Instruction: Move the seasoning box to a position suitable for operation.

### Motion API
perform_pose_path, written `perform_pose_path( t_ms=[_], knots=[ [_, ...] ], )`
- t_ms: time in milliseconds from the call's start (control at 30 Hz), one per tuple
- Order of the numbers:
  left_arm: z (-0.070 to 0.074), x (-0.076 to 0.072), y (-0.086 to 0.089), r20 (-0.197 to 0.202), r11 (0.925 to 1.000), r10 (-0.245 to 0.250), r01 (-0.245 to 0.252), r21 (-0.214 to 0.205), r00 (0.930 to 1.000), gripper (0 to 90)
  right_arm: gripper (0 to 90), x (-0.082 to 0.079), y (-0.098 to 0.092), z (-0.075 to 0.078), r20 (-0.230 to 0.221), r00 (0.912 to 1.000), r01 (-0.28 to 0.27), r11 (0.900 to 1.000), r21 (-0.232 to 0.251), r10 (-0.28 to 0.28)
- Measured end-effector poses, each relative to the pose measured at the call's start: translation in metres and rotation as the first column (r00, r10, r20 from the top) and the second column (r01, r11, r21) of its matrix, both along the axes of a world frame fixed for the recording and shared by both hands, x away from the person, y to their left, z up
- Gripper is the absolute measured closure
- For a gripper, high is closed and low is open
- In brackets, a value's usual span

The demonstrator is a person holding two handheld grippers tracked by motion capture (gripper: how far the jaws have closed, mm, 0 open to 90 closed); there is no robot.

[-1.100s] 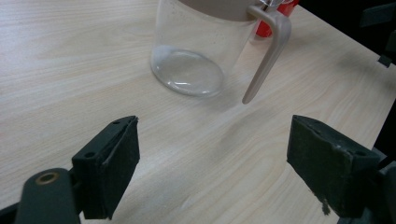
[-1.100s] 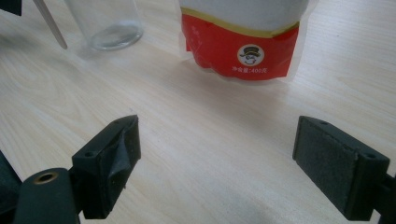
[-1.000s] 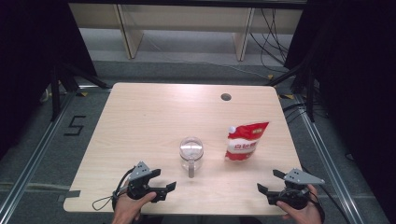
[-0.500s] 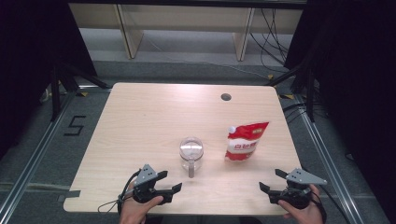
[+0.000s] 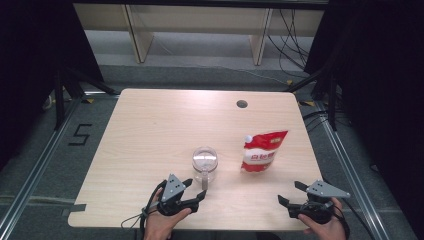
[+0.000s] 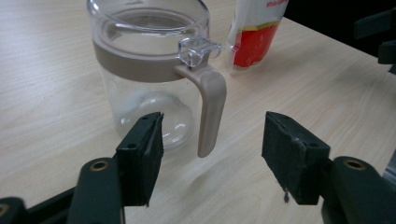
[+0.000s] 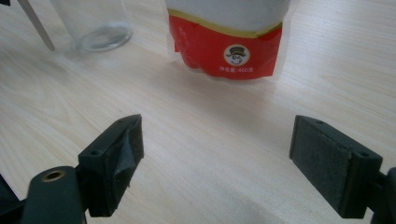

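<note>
Closing in on the clear glass jug with a beige collar and beige handle (image 6: 154,79), the left tool (image 5: 194,191) sits at the near edge of the pale wooden surface (image 5: 150,130), its jaws just having narrowed but with a gap between them and nothing gripped. In the left gripper view the beige handle (image 6: 210,109) hangs just ahead of the two black pads, nearer the left one — lined up for a grasp, not yet touched. The jug stands upright near the middle of the surface, its clear lid on, and it looks empty.

Beside it, to the right in the high view, stands a red-and-white spouted refill pouch (image 5: 261,151), upright and apart from the jug. The right tool (image 5: 294,194) rests at the near right edge with its jaws wide apart and empty, pointing toward the pouch.

So the work looks barely begun: neither thing is lifted or opened, and I judge the handle grasp to be the step in hand.

The pouch's top is cut off in both gripper views, its print is too small to read from above, and the jug's far side is hidden.
</note>
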State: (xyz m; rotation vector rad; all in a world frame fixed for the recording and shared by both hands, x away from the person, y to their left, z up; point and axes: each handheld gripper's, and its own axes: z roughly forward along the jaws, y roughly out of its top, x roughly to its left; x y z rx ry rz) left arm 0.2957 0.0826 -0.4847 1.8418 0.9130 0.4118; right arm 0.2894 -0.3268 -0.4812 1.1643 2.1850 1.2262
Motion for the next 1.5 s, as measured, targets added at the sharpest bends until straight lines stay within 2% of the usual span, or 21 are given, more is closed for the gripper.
perform_pose_path(
  t_ms=[67, 100, 133, 233, 367, 467, 567, 633, 700, 733, 800, 1000, 1067, 1133, 1167, 1233, 1267, 1333, 1400, 1433, 1500],
  knots=[
    [-0.001, 0.001, -0.002, -0.003, 0.9999, 0.008, -0.008, -0.011, 1.0000, 42.0, 19.3, -0.002, 0.002, 0.000, -0.014, 0.9998, 0.010, 0.9999, 0.002, -0.010],
    [-0.002, 0.002, -0.004, -0.008, 0.9998, 0.013, -0.013, -0.013, 0.9999, 43.9, 19.3, 0.000, 0.001, 0.000, 0.002, 1.0000, -0.001, 1.0000, -0.007, 0.001],
    [-0.002, 0.003, -0.004, 0.000, 0.9999, 0.011, -0.011, 0.001, 0.9999, 44.7, 19.3, -0.001, 0.002, 0.001, 0.002, 1.0000, 0.000, 1.0000, -0.007, 0.000],
    [-0.002, 0.004, -0.006, -0.011, 0.9997, 0.020, -0.020, -0.010, 0.9997, 47.3, 19.3, -0.001, 0.002, 0.001, 0.001, 1.0000, -0.006, 1.0000, -0.002, 0.006],
    [-0.004, 0.008, -0.010, -0.002, 0.9999, 0.016, -0.016, 0.007, 0.9999, 51.1, 19.5, -0.002, 0.004, 0.001, -0.009, 0.9999, 0.009, 0.9999, 0.007, -0.009],
    [-0.005, 0.009, -0.016, -0.004, 0.9998, 0.021, -0.021, -0.008, 0.9998, 53.7, 19.5, -0.002, 0.004, 0.001, -0.010, 0.9999, 0.010, 0.9999, 0.008, -0.010],
    [-0.006, 0.011, -0.020, 0.012, 0.9992, 0.031, -0.032, 0.023, 0.9994, 57.3, 19.5, -0.003, 0.004, 0.001, -0.013, 0.9999, 0.008, 0.9999, 0.012, -0.008],
    [-0.007, 0.013, -0.021, 0.013, 0.9986, 0.047, -0.048, 0.022, 0.9988, 59.4, 19.5, -0.001, 0.003, 0.000, 0.003, 0.9999, -0.010, 0.9999, -0.008, 0.010],
    [-0.008, 0.015, -0.023, 0.022, 0.9982, 0.054, -0.055, 0.024, 0.9983, 61.6, 19.7, -0.001, 0.004, -0.001, -0.020, 0.9996, -0.017, 0.9998, -0.002, 0.017],
    [-0.008, 0.015, -0.023, 0.022, 0.9982, 0.054, -0.055, 0.024, 0.9983, 62.6, 19.7, 0.000, 0.005, -0.001, -0.004, 0.9998, -0.017, 0.9998, -0.009, 0.017],
    [-0.010, 0.017, -0.026, 0.028, 0.9977, 0.062, -0.063, 0.025, 0.9977, 65.9, 19.8, -0.002, 0.006, -0.001, -0.021, 0.9997, -0.014, 0.9998, 0.012, 0.014],
    [-0.011, 0.017, -0.029, 0.039, 0.9985, 0.042, -0.043, 0.034, 0.9984, 74.1, 20.2, -0.002, 0.006, -0.001, -0.027, 0.9996, -0.010, 0.9999, 0.002, 0.010],
    [-0.010, 0.017, -0.023, 0.020, 0.9988, 0.035, -0.036, 0.035, 0.9992, 74.3, 20.4, -0.002, 0.007, -0.001, -0.027, 0.9995, -0.013, 0.9999, 0.008, 0.014],
    [-0.009, 0.017, -0.018, 0.023, 0.9985, 0.028, -0.029, 0.047, 0.9993, 74.3, 20.5, -0.002, 0.006, 0.000, -0.034, 0.9993, -0.017, 0.9998, 0.004, 0.017],
    [-0.009, 0.017, -0.016, 0.017, 0.9981, 0.033, -0.034, 0.051, 0.9993, 74.3, 20.5, 0.000, 0.005, -0.001, -0.004, 0.9994, -0.036, 0.9993, -0.008, 0.035],
    [-0.008, 0.018, -0.010, 0.011, 0.9981, 0.013, -0.014, 0.059, 0.9999, 74.1, 20.6, -0.003, 0.007, -0.001, -0.033, 0.9994, -0.012, 0.9999, 0.012, 0.013],
    [-0.009, 0.018, -0.009, 0.003, 0.9989, 0.025, -0.025, 0.040, 0.9997, 73.9, 20.6, -0.002, 0.007, -0.001, -0.029, 0.9994, -0.019, 0.9998, 0.008, 0.019],
    [-0.009, 0.018, -0.005, 0.004, 0.9988, 0.024, -0.024, 0.042, 0.9997, 73.6, 20.6, -0.002, 0.007, -0.001, -0.030, 0.9994, -0.019, 0.9998, 0.008, 0.019],
    [-0.008, 0.018, 0.001, 0.004, 0.9982, 0.029, -0.029, 0.052, 0.9996, 73.1, 20.6, -0.002, 0.008, -0.001, -0.029, 0.9995, -0.007, 0.9999, 0.008, 0.007],
    [-0.007, 0.018, 0.004, 0.006, 0.9973, 0.035, -0.036, 0.064, 0.9994, 72.9, 20.6, 0.000, 0.005, -0.001, -0.013, 0.9996, -0.026, 0.9996, -0.015, 0.025],
    [-0.007, 0.020, 0.013, 0.009, 0.9961, 0.049, -0.049, 0.073, 0.9988, 72.5, 20.6, 0.000, 0.005, -0.001, -0.005, 0.9995, -0.033, 0.9994, -0.015, 0.033]
  ],
)
